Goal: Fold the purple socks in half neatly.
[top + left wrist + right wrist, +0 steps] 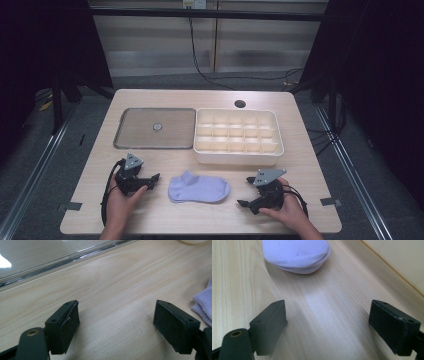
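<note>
left gripper [152,180] jaws wide, nothing between, resting near front edge of tabletop [150,95]. right gripper [244,191] same: wide, empty, also near front edge. sock [198,188] flat between them, long axis running left-right along front edge, cuff end toward left gripper, toe toward right. both near sock; left looks slightly nearer. left gripper view: sock's edge only, off to side. right gripper view: rounded toe straight ahead. high view: divided bin [237,136] and tray [154,128] behind sock.
</note>
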The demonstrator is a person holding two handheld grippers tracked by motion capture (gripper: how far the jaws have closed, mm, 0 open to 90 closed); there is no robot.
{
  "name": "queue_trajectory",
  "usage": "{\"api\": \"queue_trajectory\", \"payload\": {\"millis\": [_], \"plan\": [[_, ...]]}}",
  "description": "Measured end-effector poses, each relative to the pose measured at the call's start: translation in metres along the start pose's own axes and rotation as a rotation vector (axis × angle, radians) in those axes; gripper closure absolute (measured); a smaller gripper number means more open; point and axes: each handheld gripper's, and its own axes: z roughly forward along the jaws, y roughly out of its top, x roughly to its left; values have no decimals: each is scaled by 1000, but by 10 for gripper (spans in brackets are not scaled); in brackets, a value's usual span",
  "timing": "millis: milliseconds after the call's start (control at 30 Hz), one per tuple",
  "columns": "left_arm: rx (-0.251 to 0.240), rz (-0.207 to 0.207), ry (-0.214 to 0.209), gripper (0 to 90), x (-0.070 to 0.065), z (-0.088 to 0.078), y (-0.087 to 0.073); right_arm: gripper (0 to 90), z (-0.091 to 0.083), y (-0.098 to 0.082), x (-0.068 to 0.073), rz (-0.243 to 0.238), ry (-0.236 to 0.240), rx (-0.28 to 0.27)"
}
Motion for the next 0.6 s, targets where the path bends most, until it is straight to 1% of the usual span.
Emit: {"api": "queue_trajectory", "payload": {"millis": [200,367,400,467,500,567,600], "plan": [[-1,-9,6,200,-1,0,0,138,0,0,0,5,-1,1],[3,-6,3,183,-1,0,0,138,1,1,-1,-3,1,-1],[6,1,4,181,-1,0,0,138,1,1,-1,-2,1,-1],[6,1,5,180,-1,0,0,141,1,1,-1,-5,2,-1],[3,-6,3,179,-2,0,0,143,1,1,-1,-5,2,-1],[1,-8,4,178,-2,0,0,156,1,1,-2,-3,-1,0],[1,-8,4,178,-2,0,0,163,1,1,-2,6,-2,-3]]}}
